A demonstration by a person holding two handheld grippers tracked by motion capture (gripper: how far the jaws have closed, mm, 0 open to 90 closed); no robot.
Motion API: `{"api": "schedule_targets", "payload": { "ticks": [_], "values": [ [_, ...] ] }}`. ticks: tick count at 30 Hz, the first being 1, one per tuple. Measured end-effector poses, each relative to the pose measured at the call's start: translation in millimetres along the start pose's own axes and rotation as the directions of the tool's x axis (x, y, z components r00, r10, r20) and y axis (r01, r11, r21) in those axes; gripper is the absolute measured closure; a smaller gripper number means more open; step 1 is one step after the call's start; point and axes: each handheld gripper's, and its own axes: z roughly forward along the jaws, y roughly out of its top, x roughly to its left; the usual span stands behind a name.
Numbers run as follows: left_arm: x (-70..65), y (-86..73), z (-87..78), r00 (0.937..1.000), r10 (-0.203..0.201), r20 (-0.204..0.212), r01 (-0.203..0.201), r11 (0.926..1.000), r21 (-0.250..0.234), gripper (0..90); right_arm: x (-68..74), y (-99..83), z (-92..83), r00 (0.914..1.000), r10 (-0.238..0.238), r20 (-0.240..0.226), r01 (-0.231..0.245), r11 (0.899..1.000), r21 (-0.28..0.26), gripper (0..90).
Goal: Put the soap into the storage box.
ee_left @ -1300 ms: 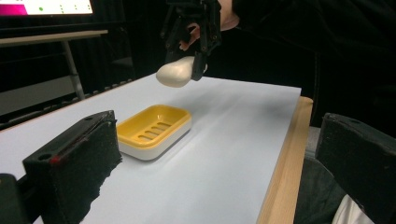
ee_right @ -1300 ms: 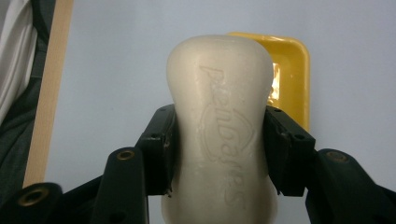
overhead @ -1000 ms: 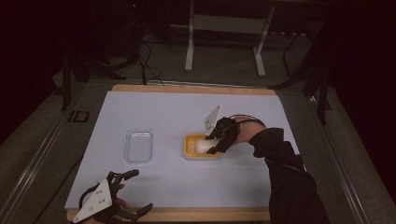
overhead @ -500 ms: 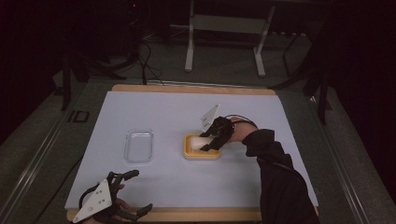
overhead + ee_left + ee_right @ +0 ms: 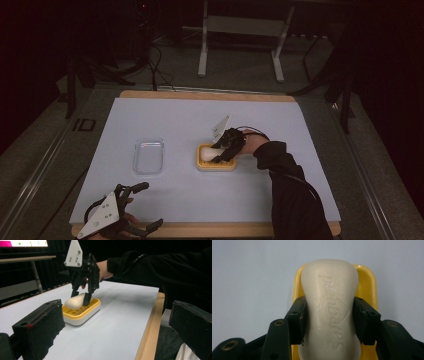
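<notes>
High view: left gripper point(image 5: 137, 205) idles, jaws apart, at the near edge; farther off, right gripper point(image 5: 328, 322) clamps the soap point(image 5: 329, 307) lying in its dish point(image 5: 216, 164). Grasping step; next, likely a straight lift.

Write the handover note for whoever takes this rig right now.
Right gripper: shut on the soap bar, jaws at both its sides, over the yellow soap dish.
Left gripper: open, holds nothing, at the near table edge.
Clear container: left of the dish, looks empty.
Done: soap gripped.
Left: lift the soap out, probably to the clear container; whether it is off the dish yet is unclear.
</notes>
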Motion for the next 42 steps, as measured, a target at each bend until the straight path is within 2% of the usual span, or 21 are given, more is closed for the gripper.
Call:
{"api": "schedule_targets", "payload": {
  "ticks": [2,8,10,13,21,26,31,33,35,39,41,42],
  "values": [
    [-0.1,0.0,0.3,1.0,0.0,0.002,0.0,1.0,0.001,0.0,-1.8,-2.7,4.6,0.9998,0.018,0.009,-0.018,1.0,0.02,49.3],
    [0.1,-0.4,0.8,1.0,0.0,0.001,0.0,1.0,0.006,0.1,-1.6,-4.8,19.2,0.9999,0.011,0.012,-0.012,0.996,0.093,49.2],
    [0.5,-0.6,0.8,1.0,-0.002,0.0,0.002,1.0,0.007,0.0,-2.5,-5.1,20.1,0.9996,0.026,0.01,-0.027,0.996,0.087,49.0],
    [1.0,-0.7,0.9,1.0,-0.004,-0.002,0.004,1.0,0.007,0.1,-1.0,-3.6,19.5,0.9998,0.014,0.013,-0.016,0.995,0.098,47.6],
    [0.7,-0.7,0.7,1.0,-0.002,0.0,0.002,1.0,0.008,0.1,-0.1,4.4,-4.1,0.9994,0.025,0.025,-0.027,0.997,0.073,45.3],
    [0.3,-0.8,1.1,1.0,0.002,-0.002,-0.002,0.9999,0.013,0.1,4.1,3.8,-16.9,0.9982,0.044,0.041,-0.047,0.997,0.069,43.6],
    [0.6,-0.9,1.7,1.0,0.001,-0.004,-0.001,0.9999,0.015,0.1,12.5,3.3,-30.3,0.9956,0.068,0.065,-0.071,0.996,0.059,37.8],
    [0.5,-0.8,1.7,1.0,0.0,-0.004,0.0,0.9999,0.014,0.1,15.1,1.9,-34.1,0.9912,0.097,0.09,-0.102,0.993,0.052,35.8],
    [0.2,-0.8,1.5,1.0,0.001,-0.005,-0.001,0.9999,0.014,0.1,19.6,1.0,-36.2,0.987,0.11,0.117,-0.117,0.991,0.059,28.5],
    [0.7,-0.9,2.0,1.0,-0.001,-0.005,0.001,0.9999,0.015,0.1,26.5,-1.2,-39.2,0.9752,0.169,0.143,-0.179,0.982,0.066,17.3],
    [0.6,-0.9,2.2,1.0,0.0,-0.004,0.0,0.9999,0.017,0.1,28.1,-3.2,-42.4,0.9643,0.214,0.156,-0.224,0.974,0.048,13.0],
    [0.4,-0.9,2.2,1.0,0.001,-0.005,-0.001,0.9998,0.018,0.1,28.8,-4.5,-44.5,0.9582,0.246,0.146,-0.255,0.966,0.042,12.6]
  ]
}}
